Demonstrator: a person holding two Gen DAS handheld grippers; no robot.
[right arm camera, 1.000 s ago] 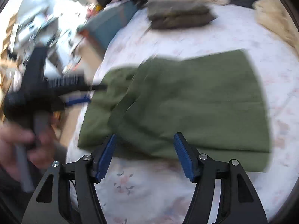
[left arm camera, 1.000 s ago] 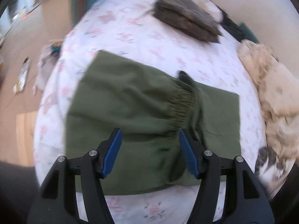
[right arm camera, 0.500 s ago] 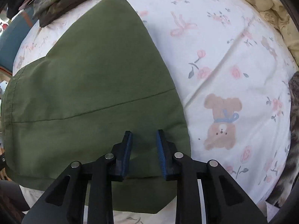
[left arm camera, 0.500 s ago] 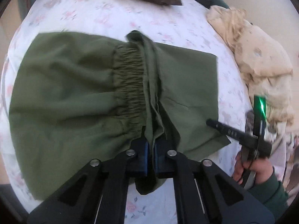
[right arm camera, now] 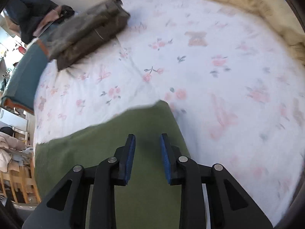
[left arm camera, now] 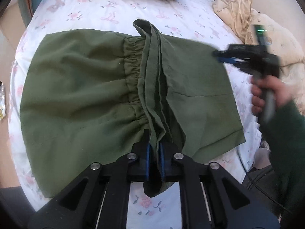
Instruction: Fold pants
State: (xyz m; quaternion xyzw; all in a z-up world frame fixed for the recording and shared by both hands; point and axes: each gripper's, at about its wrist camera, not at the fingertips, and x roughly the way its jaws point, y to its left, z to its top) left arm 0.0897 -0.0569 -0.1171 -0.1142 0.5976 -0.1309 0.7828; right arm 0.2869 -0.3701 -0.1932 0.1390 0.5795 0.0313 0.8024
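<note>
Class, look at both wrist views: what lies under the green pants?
The green pants lie on a floral bedsheet, which shows on every side of them. What the sheet looks like directly beneath the cloth is covered. The left gripper pinches a raised ridge of fabric at the near edge.

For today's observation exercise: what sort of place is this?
Probably a bedroom: green pants lie on a bed with a floral sheet, a folded brown garment and a cream blanket nearby.

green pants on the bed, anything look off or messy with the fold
Yes. The green pants are not flat: by the gathered waistband the cloth bunches into a raised ridge of folds running toward the left gripper, which is shut on it. No tear or stain shows.
</note>
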